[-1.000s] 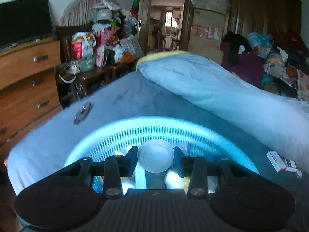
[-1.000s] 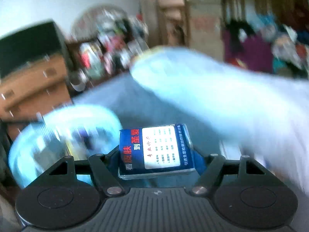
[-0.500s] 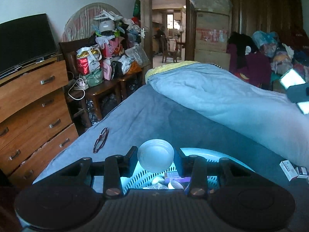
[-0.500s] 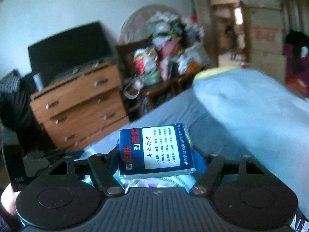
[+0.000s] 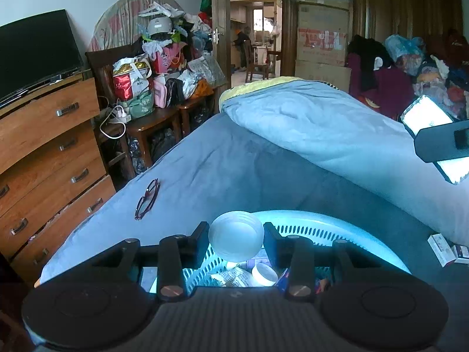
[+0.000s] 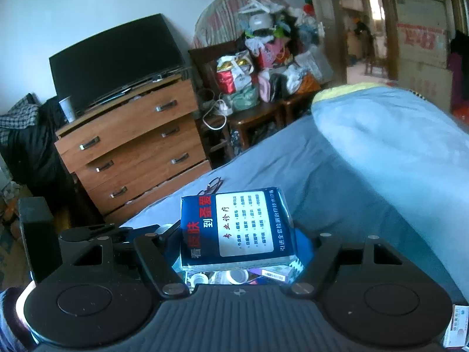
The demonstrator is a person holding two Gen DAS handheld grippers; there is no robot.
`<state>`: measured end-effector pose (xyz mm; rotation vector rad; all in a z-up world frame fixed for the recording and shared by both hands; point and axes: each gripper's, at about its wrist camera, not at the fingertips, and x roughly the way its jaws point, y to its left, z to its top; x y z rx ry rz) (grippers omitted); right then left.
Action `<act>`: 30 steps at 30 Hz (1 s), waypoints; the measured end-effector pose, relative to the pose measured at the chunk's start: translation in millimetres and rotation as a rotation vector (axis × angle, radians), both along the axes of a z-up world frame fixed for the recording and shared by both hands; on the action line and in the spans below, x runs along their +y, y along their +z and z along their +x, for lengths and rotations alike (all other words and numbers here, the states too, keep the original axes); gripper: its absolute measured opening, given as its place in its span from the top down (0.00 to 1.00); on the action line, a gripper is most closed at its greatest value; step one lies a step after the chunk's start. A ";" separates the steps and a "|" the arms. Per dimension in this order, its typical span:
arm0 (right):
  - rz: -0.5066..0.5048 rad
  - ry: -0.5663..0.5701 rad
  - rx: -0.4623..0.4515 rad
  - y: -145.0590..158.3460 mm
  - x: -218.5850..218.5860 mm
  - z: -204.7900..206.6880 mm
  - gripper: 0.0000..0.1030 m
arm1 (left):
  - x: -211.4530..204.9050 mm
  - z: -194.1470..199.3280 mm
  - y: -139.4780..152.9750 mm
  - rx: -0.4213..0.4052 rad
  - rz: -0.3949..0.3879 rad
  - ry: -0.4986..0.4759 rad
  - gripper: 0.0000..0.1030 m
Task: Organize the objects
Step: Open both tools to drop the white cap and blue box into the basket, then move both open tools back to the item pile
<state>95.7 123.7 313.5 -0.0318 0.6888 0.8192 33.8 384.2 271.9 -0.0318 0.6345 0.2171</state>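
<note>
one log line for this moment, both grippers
left hand-held gripper: shut on white jar | right hand-held gripper: shut on blue packet | both above basket on bed

The near half of the pale blue basket (image 5: 337,228) lies hidden behind the left gripper's (image 5: 236,239) body, so its contents show only in scraps — a white tub (image 5: 264,274), crumpled wrappers. In the right wrist view the blue packet (image 6: 237,230) covers most of the basket. Small boxes (image 5: 442,249) are cut by the frame's edge; their print is probably too small to read.
</note>
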 end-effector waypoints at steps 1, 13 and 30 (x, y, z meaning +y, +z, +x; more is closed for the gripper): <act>-0.001 0.006 0.003 -2.1 2.1 0.3 0.29 | -0.1 1.0 -1.1 0.002 -0.001 0.001 0.59; -0.010 0.015 0.024 -14.9 10.5 1.8 0.28 | 5.5 3.9 -12.3 0.010 0.003 0.015 0.56; 0.030 -0.001 0.010 -19.8 10.6 -1.0 0.14 | -2.6 4.6 -16.9 -0.006 0.030 0.029 0.18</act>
